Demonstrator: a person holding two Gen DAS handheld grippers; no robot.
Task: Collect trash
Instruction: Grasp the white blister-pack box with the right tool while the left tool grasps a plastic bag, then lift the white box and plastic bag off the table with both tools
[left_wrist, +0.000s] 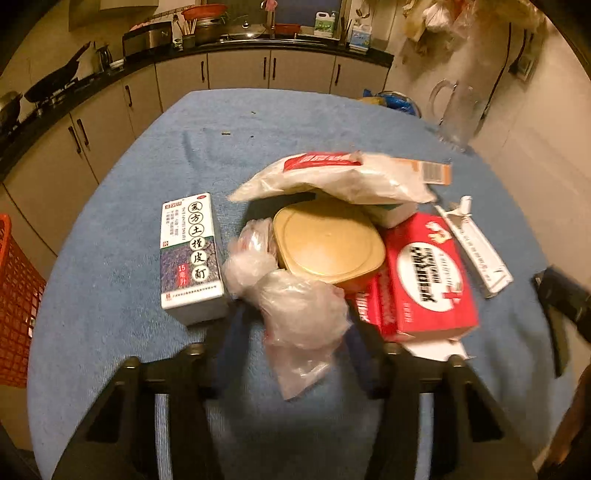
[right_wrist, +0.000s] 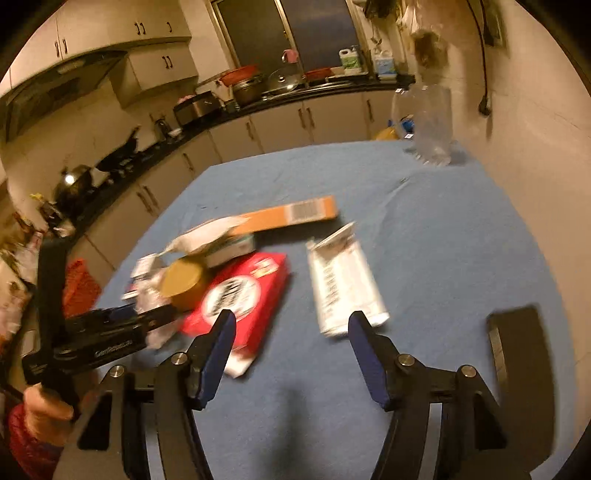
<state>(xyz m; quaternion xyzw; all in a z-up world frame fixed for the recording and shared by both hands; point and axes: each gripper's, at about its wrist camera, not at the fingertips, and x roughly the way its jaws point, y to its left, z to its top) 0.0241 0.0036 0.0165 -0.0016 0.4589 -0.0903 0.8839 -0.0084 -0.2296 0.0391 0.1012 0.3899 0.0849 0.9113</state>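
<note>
Left gripper (left_wrist: 295, 325): fingers set either side of crumpled clear plastic bag (left_wrist: 299, 314), lying on blue-covered desk (left_wrist: 110, 332). Blurred, so cannot tell whether pads actually press it or just bracket it. Bag likely very light, soft, slippery film; collapses under squeeze. Best bite judged at bunched middle, not the loose tail nearest the camera.

Right gripper (right_wrist: 291, 319): fingers released, spread wide, nothing between, only bare cloth.
- Just beyond its left finger: red box (right_wrist: 240, 295). Cardboard, probably light and stiff; grip across short sides.
- Just beyond its right finger: white tube carton (right_wrist: 343, 284), slim, easily crushed.
- Off to the right: dark flat object (right_wrist: 517, 350), unidentified.

Past the bag from left fingers:
- Round gold-lidded tin (left_wrist: 328, 243), touching bag and red box. Rigid, smooth; likely to slip if pinched at the rim.
- Left of left finger: white medicine box (left_wrist: 192, 254), lying flat just beside bag.
- Further on: white pouch (left_wrist: 332, 181) draped over tin's far edge, floppy, with orange carton (left_wrist: 436, 171) behind.

Far left, off desk edge: red mesh basket (left_wrist: 14, 295), probable trash target. Far right: glass jug (left_wrist: 458, 110), fragile, keep clear.
</note>
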